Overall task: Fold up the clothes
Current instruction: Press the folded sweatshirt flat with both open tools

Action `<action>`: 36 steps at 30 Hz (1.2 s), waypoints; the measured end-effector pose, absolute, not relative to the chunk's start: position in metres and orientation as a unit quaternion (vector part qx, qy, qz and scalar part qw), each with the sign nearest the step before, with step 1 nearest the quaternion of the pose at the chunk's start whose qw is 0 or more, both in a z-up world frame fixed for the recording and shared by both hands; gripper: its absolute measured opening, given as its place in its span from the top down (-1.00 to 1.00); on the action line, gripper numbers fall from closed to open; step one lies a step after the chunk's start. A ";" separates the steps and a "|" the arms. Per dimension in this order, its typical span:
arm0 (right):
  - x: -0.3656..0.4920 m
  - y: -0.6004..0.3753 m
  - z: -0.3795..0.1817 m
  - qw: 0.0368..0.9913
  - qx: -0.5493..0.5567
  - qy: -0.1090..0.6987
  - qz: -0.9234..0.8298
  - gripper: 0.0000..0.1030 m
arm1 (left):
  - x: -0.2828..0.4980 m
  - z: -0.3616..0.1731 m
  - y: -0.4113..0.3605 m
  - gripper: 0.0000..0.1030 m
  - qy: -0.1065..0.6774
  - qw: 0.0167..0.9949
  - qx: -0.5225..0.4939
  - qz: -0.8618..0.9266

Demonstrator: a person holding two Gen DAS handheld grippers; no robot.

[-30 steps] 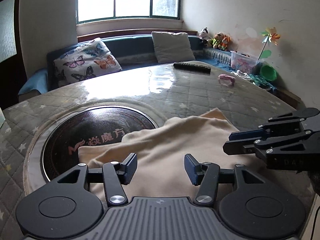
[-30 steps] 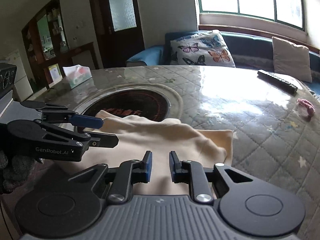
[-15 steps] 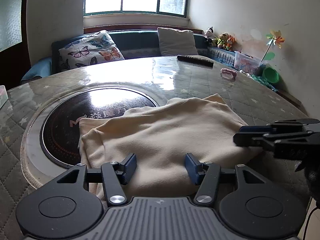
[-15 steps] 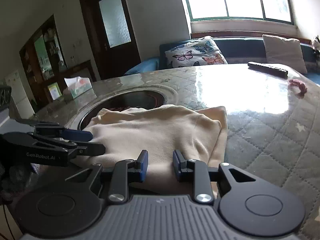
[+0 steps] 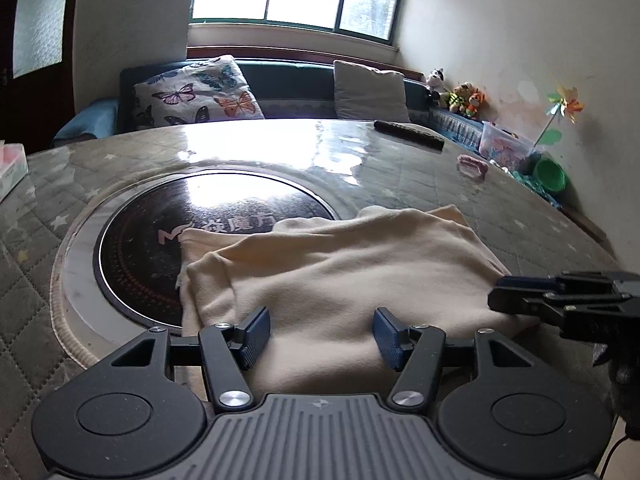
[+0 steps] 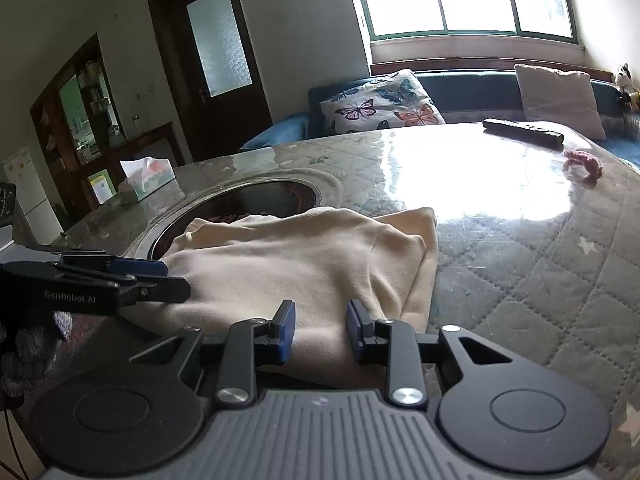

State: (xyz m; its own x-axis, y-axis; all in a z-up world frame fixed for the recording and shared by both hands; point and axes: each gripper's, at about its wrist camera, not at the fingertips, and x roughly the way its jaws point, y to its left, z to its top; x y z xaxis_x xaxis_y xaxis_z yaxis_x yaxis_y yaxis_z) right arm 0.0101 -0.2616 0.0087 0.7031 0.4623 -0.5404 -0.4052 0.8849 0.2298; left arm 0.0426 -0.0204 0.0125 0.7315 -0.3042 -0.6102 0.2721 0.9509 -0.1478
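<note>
Cream garment (image 5: pixel 352 272) lies folded beside tissue box (image 6: pixel 149 179).

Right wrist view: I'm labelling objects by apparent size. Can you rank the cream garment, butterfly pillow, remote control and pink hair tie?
1. cream garment, though it lies nearest the camera
2. butterfly pillow
3. remote control
4. pink hair tie

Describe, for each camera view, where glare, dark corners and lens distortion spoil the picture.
Left wrist view: window light glares off the glossy table and the dark round hob; the corners go black and the table edge bows. Right wrist view: a blown-out white patch on the table beyond the cream garment; the window is overexposed and the door frame curves.
</note>
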 end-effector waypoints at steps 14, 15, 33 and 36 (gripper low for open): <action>0.008 -0.258 0.008 0.922 0.041 0.303 0.237 0.31 | 0.068 0.016 -0.017 -0.15 0.339 0.932 -0.040 -0.120; 0.008 -0.257 0.008 0.923 0.039 0.302 0.236 0.30 | 0.073 0.015 -0.016 -0.15 0.344 0.931 -0.041 -0.115; 0.013 -0.245 0.011 0.921 0.024 0.303 0.245 -0.06 | 0.119 0.009 -0.004 0.16 0.353 0.934 -0.022 -0.045; 0.014 -0.244 0.012 0.920 0.020 0.304 0.246 -0.07 | 0.122 0.007 -0.007 0.14 0.358 0.933 -0.014 -0.039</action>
State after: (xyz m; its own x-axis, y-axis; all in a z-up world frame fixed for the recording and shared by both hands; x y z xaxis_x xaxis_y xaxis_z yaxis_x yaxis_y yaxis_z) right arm 0.0142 -0.2438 0.0116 0.6942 0.4649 -0.5495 -0.4403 0.8782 0.1867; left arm 0.1223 -0.0075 0.0066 0.7407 -0.0824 -0.6667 0.0627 0.9966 -0.0534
